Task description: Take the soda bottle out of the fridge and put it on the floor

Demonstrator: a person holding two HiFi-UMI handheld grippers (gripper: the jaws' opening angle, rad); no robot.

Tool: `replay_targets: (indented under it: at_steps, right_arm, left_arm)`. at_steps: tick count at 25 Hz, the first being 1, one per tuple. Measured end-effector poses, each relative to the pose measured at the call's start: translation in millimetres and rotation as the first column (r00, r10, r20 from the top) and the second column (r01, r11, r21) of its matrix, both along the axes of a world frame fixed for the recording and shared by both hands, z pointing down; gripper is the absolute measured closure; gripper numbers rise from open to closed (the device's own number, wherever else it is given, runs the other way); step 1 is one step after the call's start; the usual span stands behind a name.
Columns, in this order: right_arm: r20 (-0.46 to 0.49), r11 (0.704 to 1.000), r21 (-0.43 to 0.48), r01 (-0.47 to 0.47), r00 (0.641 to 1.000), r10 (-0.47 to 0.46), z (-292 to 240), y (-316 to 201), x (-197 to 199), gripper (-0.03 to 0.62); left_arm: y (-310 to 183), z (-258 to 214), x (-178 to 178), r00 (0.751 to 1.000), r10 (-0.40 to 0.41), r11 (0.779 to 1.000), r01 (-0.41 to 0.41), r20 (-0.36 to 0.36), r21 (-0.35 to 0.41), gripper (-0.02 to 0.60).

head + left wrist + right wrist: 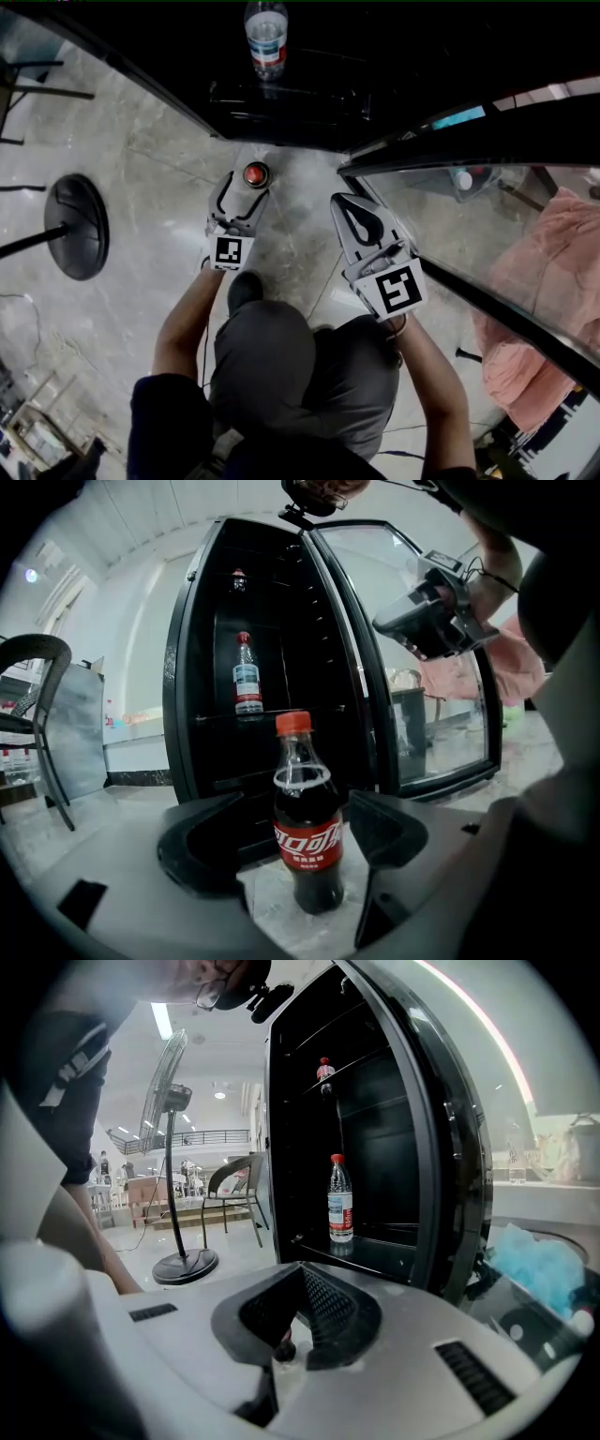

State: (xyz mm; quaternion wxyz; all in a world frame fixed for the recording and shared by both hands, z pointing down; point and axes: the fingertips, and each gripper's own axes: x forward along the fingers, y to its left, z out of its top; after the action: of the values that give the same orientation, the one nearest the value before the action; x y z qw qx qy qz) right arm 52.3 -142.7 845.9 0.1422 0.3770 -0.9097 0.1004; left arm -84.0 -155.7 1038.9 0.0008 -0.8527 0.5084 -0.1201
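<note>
The soda bottle (307,827), dark cola with a red cap and red label, stands upright on the marble floor in front of the open black fridge (272,621). From above, its red cap (255,174) shows just ahead of my left gripper (242,197). In the left gripper view, my left gripper (300,841) is open around the bottle, with a gap on each side of it. My right gripper (345,208) hovers to the right of the bottle, near the fridge door. Its jaws meet with nothing held in the right gripper view (298,1321).
A water bottle (266,37) stands on a fridge shelf, and a small bottle (324,1072) sits higher up. The glass fridge door (469,281) swings open on the right, with pink cloth (544,281) behind it. A fan's round base (77,225) rests on the floor at left.
</note>
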Motion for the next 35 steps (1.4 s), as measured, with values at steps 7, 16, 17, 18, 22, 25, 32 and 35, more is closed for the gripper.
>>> replay_targets:
  at_steps: [7,16,17,18,22,25,32,35]
  right_arm:
    - [0.007,1.0,0.001,0.011,1.0,-0.011,-3.4,1.4,-1.0,0.576]
    - [0.023,1.0,0.018,0.018,1.0,-0.018,-20.3,4.8,-5.4,0.576]
    - [0.026,1.0,0.02,0.02,0.999,-0.02,-21.9,5.3,-6.4,0.576]
    - [0.029,0.999,0.025,0.021,0.999,-0.021,-24.0,5.6,-7.1,0.576]
    - [0.044,0.999,0.048,0.012,0.999,-0.014,-36.7,5.3,-6.2,0.576]
    - [0.054,0.998,0.066,-0.006,0.999,0.003,-54.3,4.0,-4.6,0.576]
    - [0.069,0.992,0.123,-0.038,0.997,0.03,-136.1,12.4,-5.2,0.576]
    - [0.071,0.99,0.121,-0.068,0.996,0.06,-172.7,18.7,-0.2,0.576]
  left_arm:
    - [17.2,-36.7,-13.7,0.999,-0.012,1.0,0.013,-0.042,0.014,0.272]
    - [28.1,-86.2,-21.8,0.999,0.02,0.995,-0.024,0.041,0.098,0.497]
    - [28.4,-91.4,-21.1,0.995,0.041,0.992,-0.051,0.087,0.117,0.531]
    - [28.5,-96.1,-20.2,0.993,0.052,0.99,-0.066,0.109,0.126,0.537]
    - [27.5,-114.0,-19.7,0.995,0.041,0.993,-0.051,0.092,0.109,0.558]
    - [22.0,-140.1,-25.1,0.997,-0.035,0.997,0.039,-0.066,0.065,0.558]
    - [21.8,-241.3,-24.3,0.998,-0.02,0.996,0.024,-0.054,0.088,0.558]
    - [27.0,-284.5,-18.4,0.999,0.028,0.995,-0.031,0.044,0.09,0.558]
